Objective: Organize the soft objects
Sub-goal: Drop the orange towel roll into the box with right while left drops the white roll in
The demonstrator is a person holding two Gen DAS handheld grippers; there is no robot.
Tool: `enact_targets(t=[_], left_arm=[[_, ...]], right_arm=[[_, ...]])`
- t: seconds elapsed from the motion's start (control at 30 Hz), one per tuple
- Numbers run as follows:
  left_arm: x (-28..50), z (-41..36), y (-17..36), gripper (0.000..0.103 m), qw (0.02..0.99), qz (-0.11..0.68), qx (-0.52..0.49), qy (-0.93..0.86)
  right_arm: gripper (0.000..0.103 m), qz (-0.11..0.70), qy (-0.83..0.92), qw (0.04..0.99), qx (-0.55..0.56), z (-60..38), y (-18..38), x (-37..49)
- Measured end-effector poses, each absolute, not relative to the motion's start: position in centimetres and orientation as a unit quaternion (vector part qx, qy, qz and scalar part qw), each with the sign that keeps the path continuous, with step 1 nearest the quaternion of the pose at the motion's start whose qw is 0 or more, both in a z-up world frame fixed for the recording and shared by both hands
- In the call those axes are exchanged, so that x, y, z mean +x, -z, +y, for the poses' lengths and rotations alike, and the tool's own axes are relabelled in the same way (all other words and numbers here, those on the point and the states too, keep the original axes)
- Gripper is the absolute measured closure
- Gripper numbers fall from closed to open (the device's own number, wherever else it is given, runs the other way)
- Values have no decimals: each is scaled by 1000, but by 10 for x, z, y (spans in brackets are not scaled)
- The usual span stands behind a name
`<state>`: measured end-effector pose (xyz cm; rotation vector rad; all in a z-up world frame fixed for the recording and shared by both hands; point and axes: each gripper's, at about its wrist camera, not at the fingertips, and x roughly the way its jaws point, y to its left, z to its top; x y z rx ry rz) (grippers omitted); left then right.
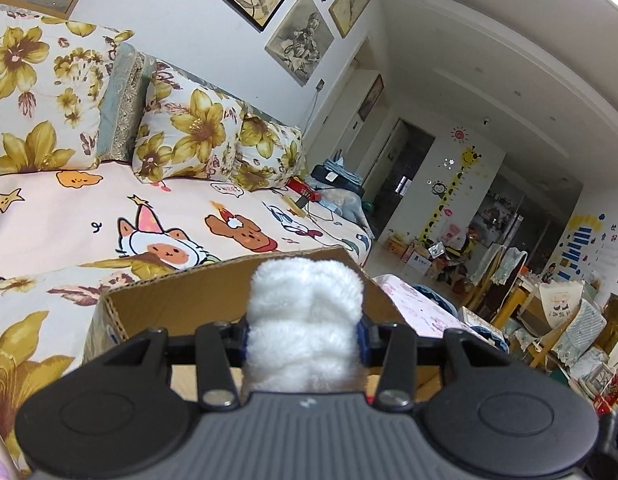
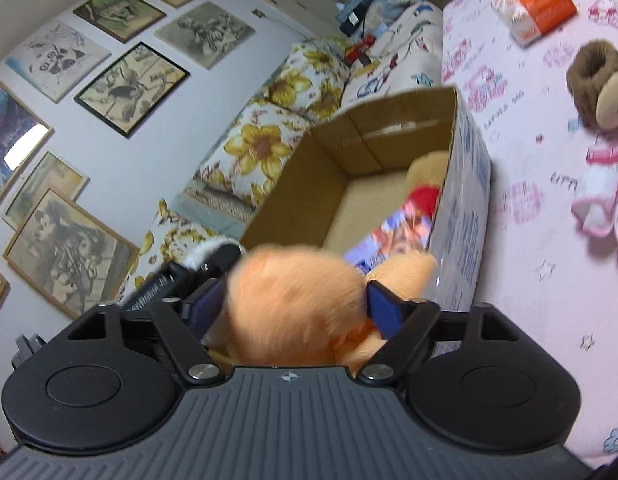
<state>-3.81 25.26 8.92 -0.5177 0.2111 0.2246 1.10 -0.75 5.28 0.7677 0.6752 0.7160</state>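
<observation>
Jaws of the left gripper (image 1: pixel 305 336) are clamped on a white plush (image 1: pixel 305 304) — those of the right gripper (image 2: pixel 297 300) are spread wide, an orange plush (image 2: pixel 293 304) between them, over the box (image 2: pixel 461 184).

The white plush (image 1: pixel 305 320) covers the left gripper's fingertips and most of the cardboard box (image 1: pixel 181 300) floor. The orange plush (image 2: pixel 293 304), smeared by motion, hides whether the right gripper's blue pads (image 2: pixel 383 312) touch it. Toys deep in the box are cut by its wall. The pink doll (image 2: pixel 605 200) runs off the right edge.
</observation>
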Motion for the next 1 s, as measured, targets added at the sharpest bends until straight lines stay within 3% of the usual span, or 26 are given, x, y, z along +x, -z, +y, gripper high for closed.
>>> enact_targets(t=[0.2, 0.37, 0.43, 1.0], left_arm=[[-36, 255, -88, 42, 957, 102, -251, -107], [-38, 245, -91, 19, 965, 90, -223, -102], [-38, 241, -93, 15, 968, 86, -209, -107], [-42, 206, -99, 2, 987, 49, -125, -86]], right_arm=[[0, 296, -327, 826, 350, -24, -68, 1], [0, 262, -287, 864, 319, -48, -82, -10], [0, 249, -268, 881, 301, -54, -84, -13], [0, 218, -181, 938, 199, -88, -76, -26]])
